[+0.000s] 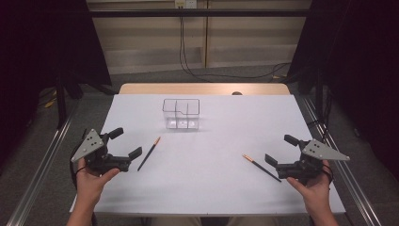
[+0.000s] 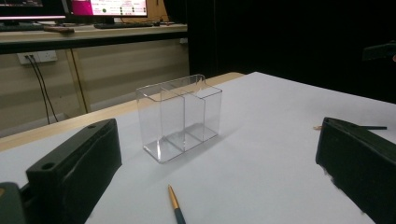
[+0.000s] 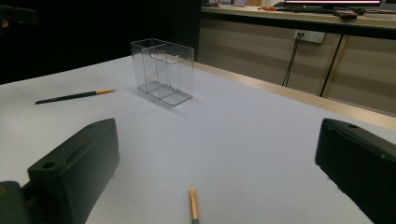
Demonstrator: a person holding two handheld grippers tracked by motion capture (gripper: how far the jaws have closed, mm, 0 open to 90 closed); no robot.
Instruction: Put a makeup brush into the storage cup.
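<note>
Clear organizer (image 1: 181,114) is the landmark: upright on the white table (image 1: 211,183), toward the far edge, roughly centred. Its walls are transparent, so the inner dividers are hard to count; looks like 3 compartments, none holding anything I can make out.

Left pencil (image 1: 149,154) lies flat, near-left of the organizer, gold tip toward it. In the left gripper view it is cut off at the bottom edge, only the tip end showing (image 2: 175,211).

Right pencil (image 1: 261,167) lies flat, near-right of the organizer and well apart from it; also cropped in the right gripper view (image 3: 193,204).

Left gripper (image 1: 126,143): jaws spread wide, holding nothing, just beside the left pencil, not touching. Right gripper (image 1: 278,149): same, jaws apart, just beside the right pencil.

Bare table all round the organizer.
</note>
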